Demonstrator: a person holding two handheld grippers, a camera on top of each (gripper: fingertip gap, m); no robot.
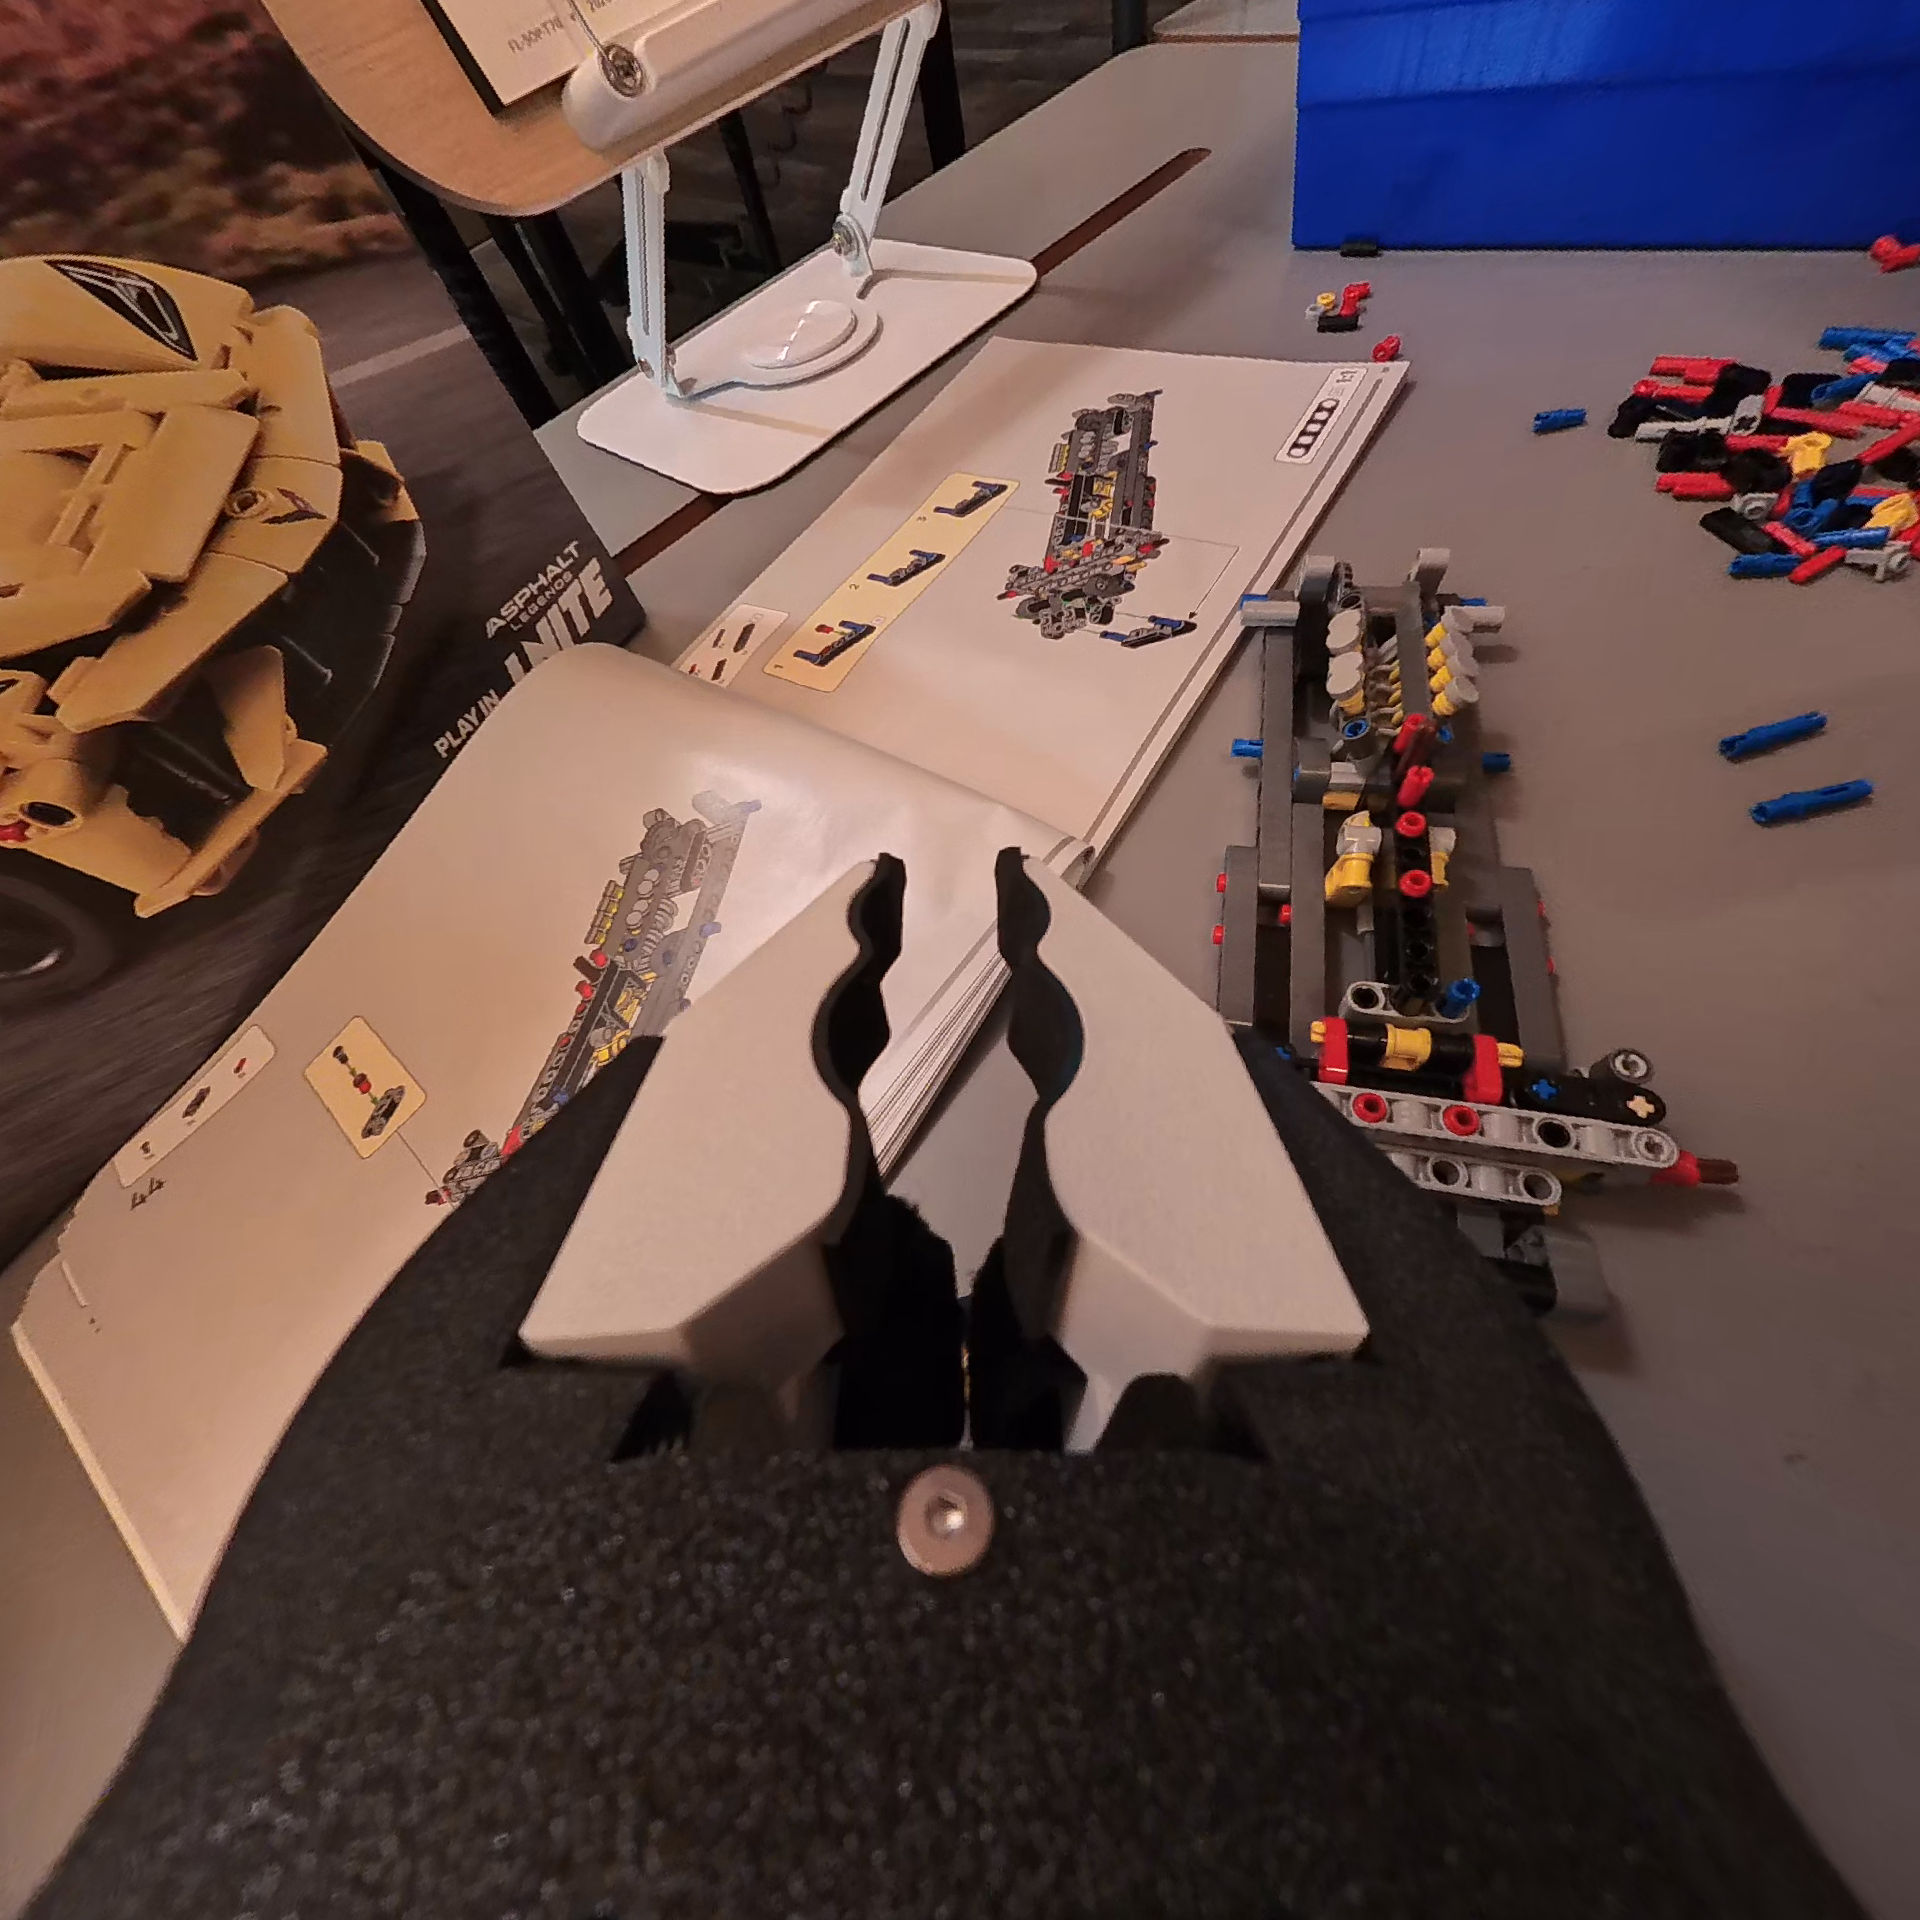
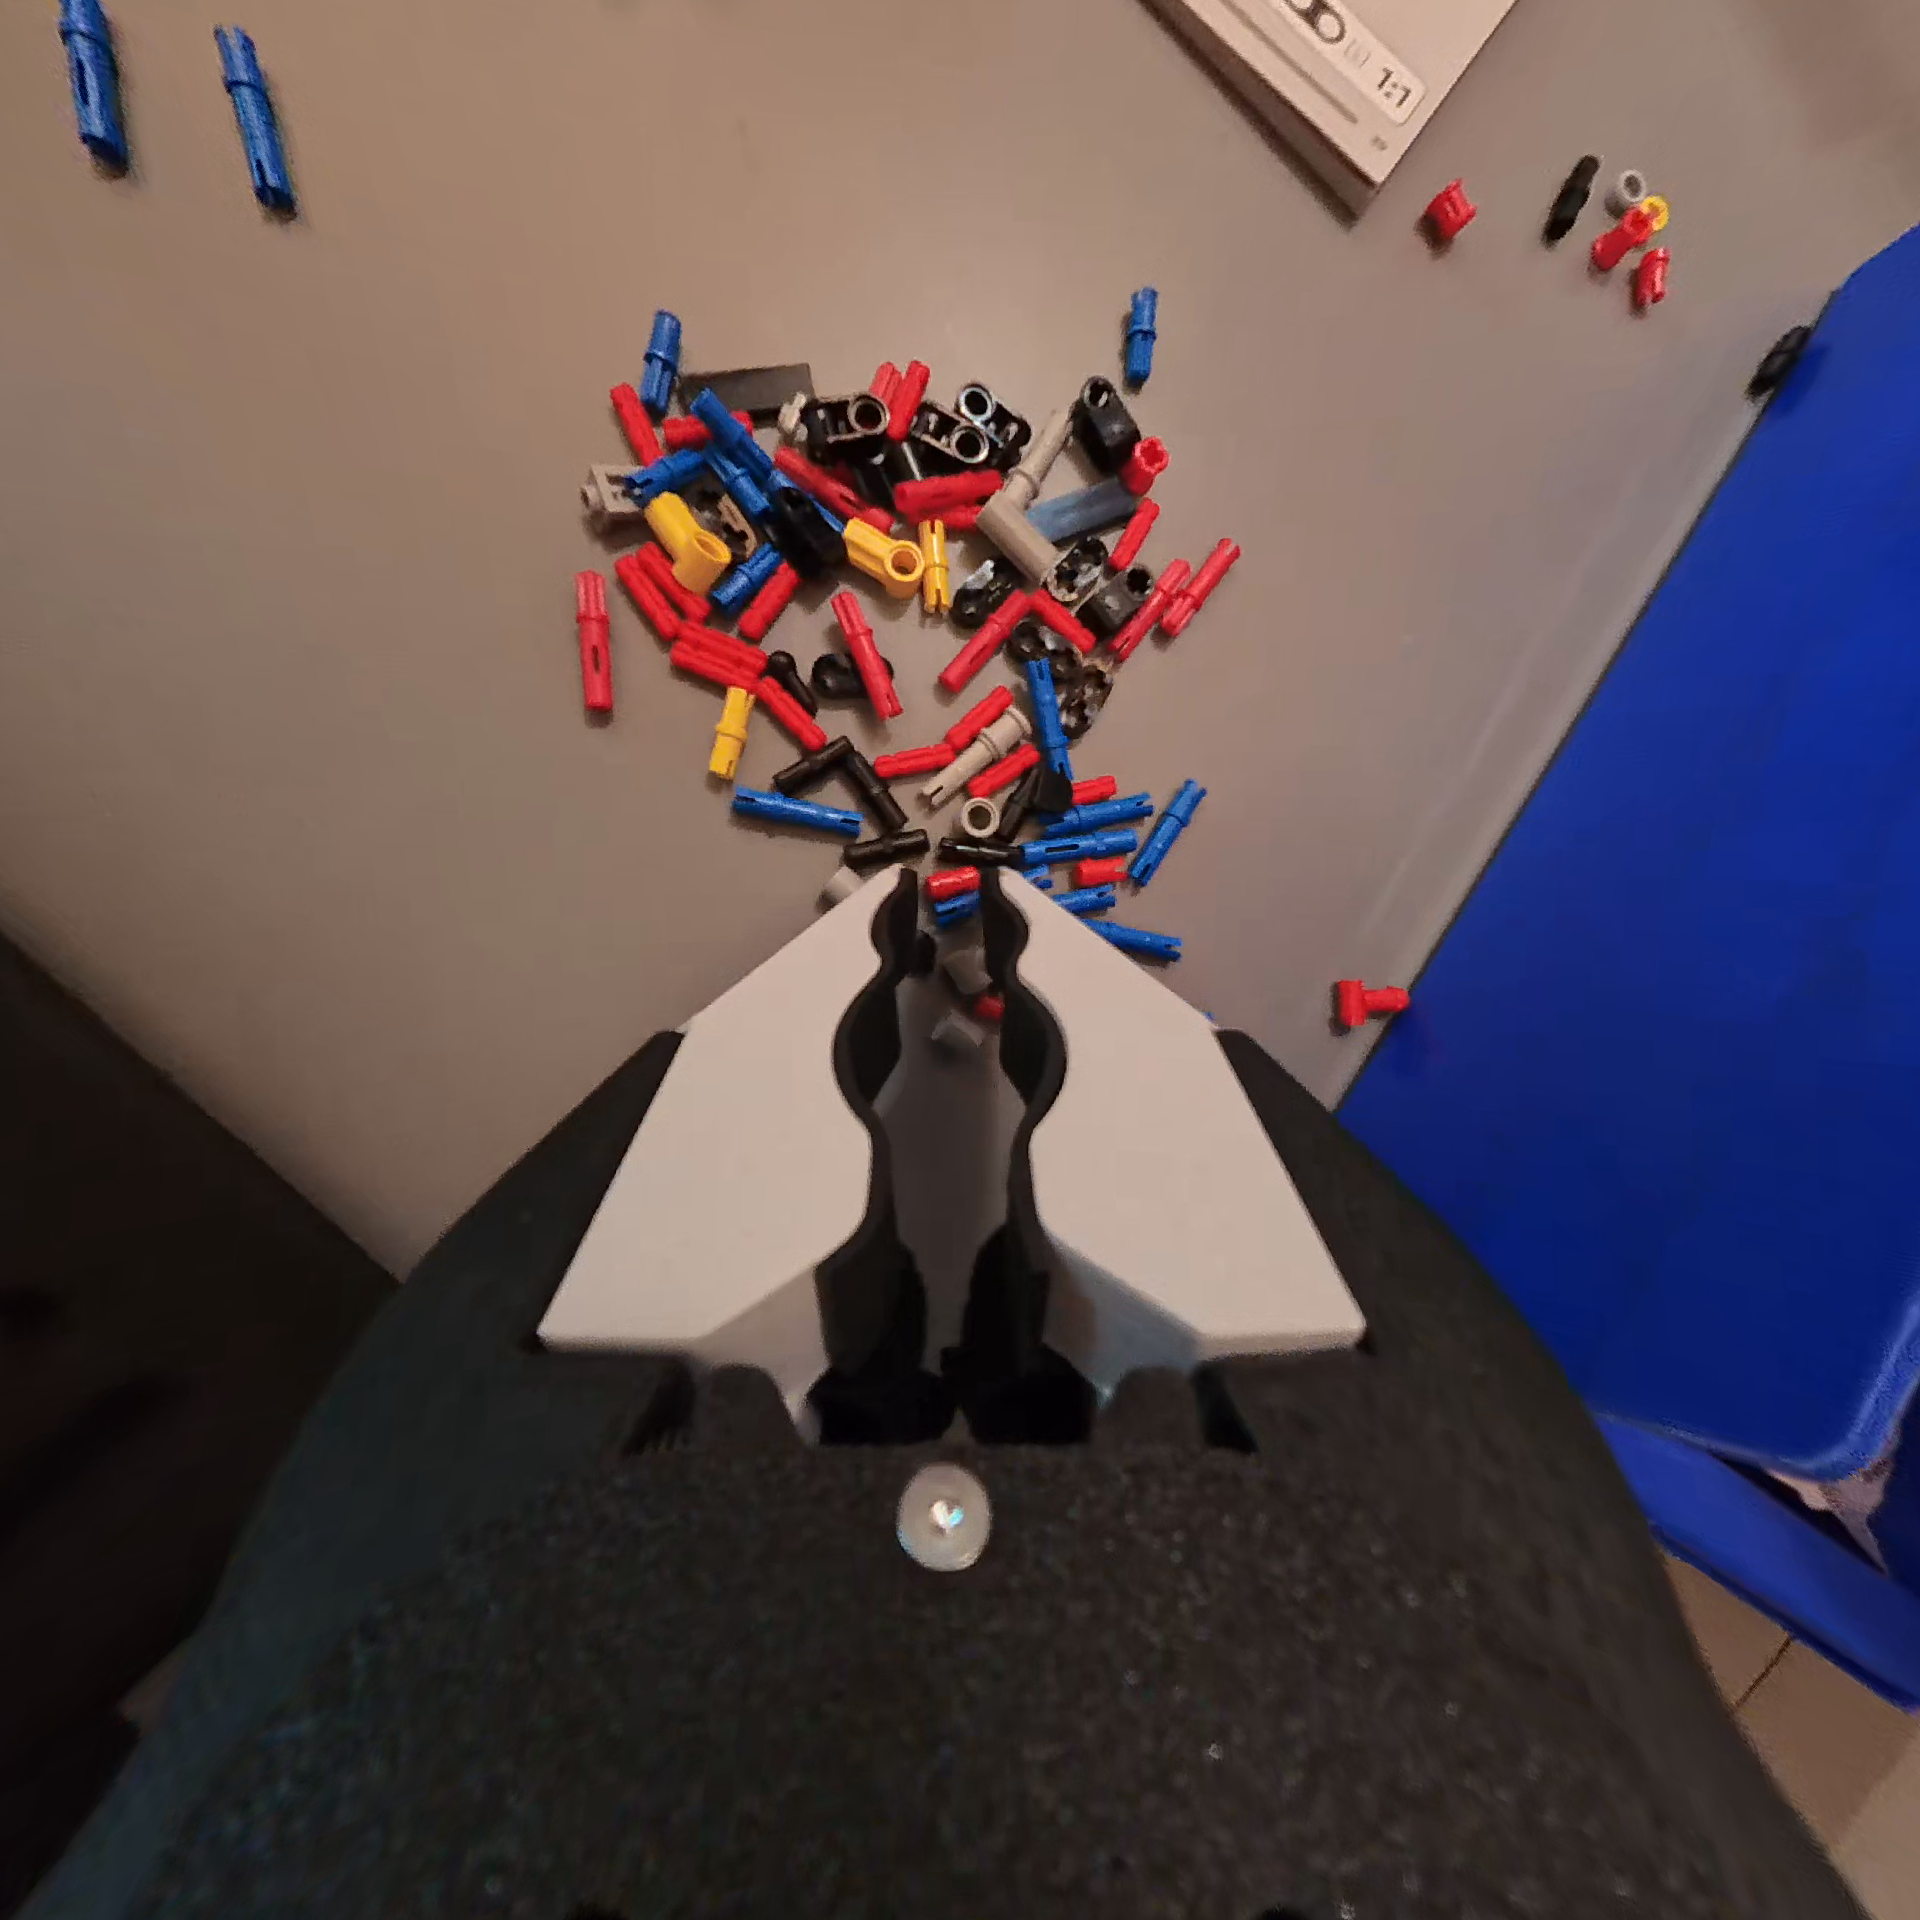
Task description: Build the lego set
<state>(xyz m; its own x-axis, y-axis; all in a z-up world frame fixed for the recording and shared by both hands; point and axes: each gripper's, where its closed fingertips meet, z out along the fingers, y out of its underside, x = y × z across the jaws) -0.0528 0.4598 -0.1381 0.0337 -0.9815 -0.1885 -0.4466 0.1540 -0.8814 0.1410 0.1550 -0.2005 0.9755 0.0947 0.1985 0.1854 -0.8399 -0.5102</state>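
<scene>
A partly built grey Lego chassis [image 1: 1382, 883] with red, yellow and blue parts lies on the grey table [image 1: 1714, 1299], to the right of the open instruction booklet [image 1: 935, 644]. My left gripper [image 1: 948, 868] is open and empty, held above the booklet's right edge, left of the chassis. A pile of small loose parts [image 2: 894, 582], mostly red, blue, black and yellow pins and connectors, lies under my right gripper [image 2: 951, 883]. Its jaws stand slightly apart over the pile's near edge. A red pin [image 2: 961, 881] shows in the gap between the tips, seemingly lying in the pile.
A blue bin [image 1: 1600, 114] stands at the back right and shows beside the pile [image 2: 1662, 831]. Two blue pins [image 1: 1787, 769] lie apart from the pile. The set's box [image 1: 208, 540] and a white book stand [image 1: 810, 353] are on the left. Some 35 cm of space lies between my two pairs of fingers.
</scene>
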